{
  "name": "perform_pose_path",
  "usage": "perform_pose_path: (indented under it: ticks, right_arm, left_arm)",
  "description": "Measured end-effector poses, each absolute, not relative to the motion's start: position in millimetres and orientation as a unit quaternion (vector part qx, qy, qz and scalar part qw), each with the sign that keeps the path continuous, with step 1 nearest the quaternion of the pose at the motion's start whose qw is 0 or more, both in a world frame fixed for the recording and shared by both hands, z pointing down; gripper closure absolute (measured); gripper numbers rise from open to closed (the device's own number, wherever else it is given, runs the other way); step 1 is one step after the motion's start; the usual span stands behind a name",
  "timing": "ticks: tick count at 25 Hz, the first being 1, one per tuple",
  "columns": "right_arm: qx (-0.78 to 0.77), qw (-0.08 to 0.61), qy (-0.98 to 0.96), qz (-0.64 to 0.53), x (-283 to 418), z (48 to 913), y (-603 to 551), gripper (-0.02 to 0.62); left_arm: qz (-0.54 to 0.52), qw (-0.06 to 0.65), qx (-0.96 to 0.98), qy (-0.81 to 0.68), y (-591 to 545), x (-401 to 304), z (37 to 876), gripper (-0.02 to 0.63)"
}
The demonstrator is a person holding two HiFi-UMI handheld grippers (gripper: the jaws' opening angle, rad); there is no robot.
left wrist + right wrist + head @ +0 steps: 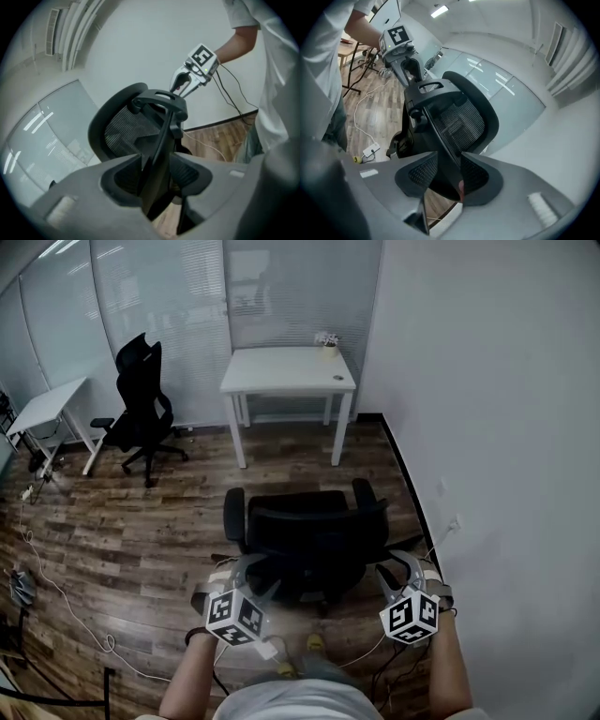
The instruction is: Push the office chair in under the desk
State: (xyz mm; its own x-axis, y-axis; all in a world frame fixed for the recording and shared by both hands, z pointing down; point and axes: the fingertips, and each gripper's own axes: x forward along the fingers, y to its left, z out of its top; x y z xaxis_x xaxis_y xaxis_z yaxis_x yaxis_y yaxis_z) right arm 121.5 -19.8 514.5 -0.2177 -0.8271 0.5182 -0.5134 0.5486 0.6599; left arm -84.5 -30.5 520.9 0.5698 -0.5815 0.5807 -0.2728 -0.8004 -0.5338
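A black mesh office chair [314, 531] stands on the wood floor, its back toward me, some way in front of the white desk [286, 371]. My left gripper [248, 573] is at the left edge of the chair's back. The right gripper [394, 570] is at the right edge. In the left gripper view the chair's back frame [161, 140] runs between the jaws of the left gripper [157, 180], with floor showing beside it. In the right gripper view the back's rim [440, 140] lies between the jaws of the right gripper [445, 176]. Both stand open around the frame.
A second black office chair [141, 413] stands at the back left beside a small white table [47, 404]. A small plant [328, 341] sits on the desk. Cables [56, 587] trail over the floor at left. A white wall [487, 427] closes the right side.
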Motion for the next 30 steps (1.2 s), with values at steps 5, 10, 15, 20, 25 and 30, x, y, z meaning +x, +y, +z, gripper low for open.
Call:
perform_pose_path:
  ticks: [5, 10, 15, 20, 25, 30]
  right_arm:
    - [0.408, 0.480, -0.750, -0.202, 126.4, 520.9, -31.1, 0.459]
    - [0.366, 0.506, -0.753, -0.207, 127.3, 524.7, -33.8, 0.454]
    - [0.324, 0.534, -0.755, -0.200, 124.5, 531.8, -36.7, 0.451]
    - [0.302, 0.551, -0.753, -0.194, 121.4, 540.3, -36.7, 0.449]
    - [0.313, 0.538, -0.756, -0.201, 120.4, 539.9, -38.4, 0.445]
    - [0.327, 0.522, -0.761, -0.203, 121.2, 542.3, -44.6, 0.439]
  left_arm:
    - [-0.432, 0.220, -0.843, 0.235, -38.5, -81.2, 530.3, 0.408]
    - [-0.465, 0.240, -0.823, 0.219, -43.3, -80.5, 538.6, 0.408]
    - [-0.481, 0.253, -0.812, 0.213, -46.1, -81.2, 543.8, 0.416]
    - [-0.483, 0.255, -0.811, 0.209, -45.1, -81.4, 546.2, 0.420]
    - [-0.487, 0.257, -0.807, 0.213, -47.5, -82.6, 545.9, 0.422]
    - [-0.488, 0.261, -0.803, 0.221, -55.4, -81.4, 550.1, 0.416]
